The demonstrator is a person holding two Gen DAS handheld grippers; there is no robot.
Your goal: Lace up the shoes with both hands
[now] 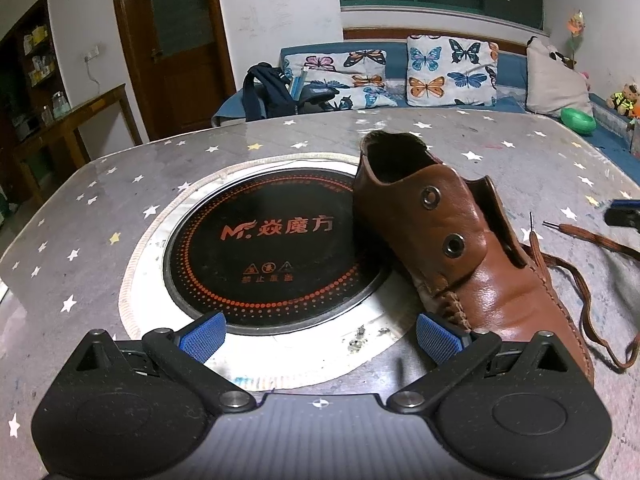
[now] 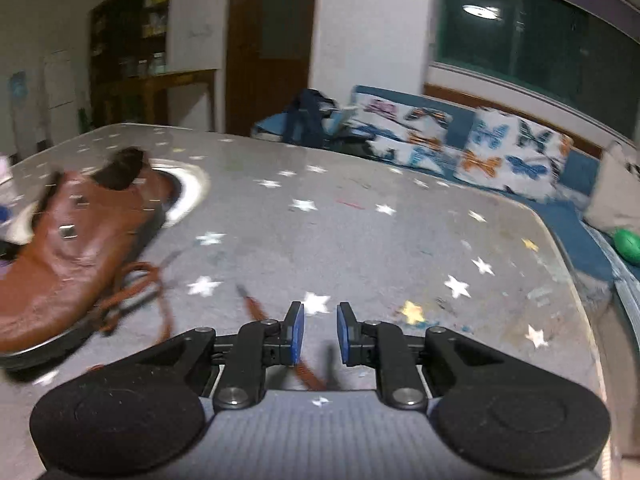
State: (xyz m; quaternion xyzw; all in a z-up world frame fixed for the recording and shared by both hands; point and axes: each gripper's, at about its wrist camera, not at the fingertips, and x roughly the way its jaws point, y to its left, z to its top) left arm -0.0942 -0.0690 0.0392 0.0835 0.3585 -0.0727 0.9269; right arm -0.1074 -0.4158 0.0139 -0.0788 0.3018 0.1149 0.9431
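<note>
Left fingers (image 1: 322,338) spread beside shoe (image 1: 460,248); right fingers (image 2: 320,332) released, lace (image 2: 256,312) alongside.

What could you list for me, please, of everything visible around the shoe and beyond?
shoe: one, brown leather, on the table, heel partly over the cooktop
lace: one, brown, loose beside the shoe
cooktop: one, black, round, set into the table
table: one, grey with stars
cushions: two, butterfly print, on the blue sofa
bowl: one, green, on the sofa
left tongs: open wide, empty
right tongs: narrowly parted, lace under them
</note>
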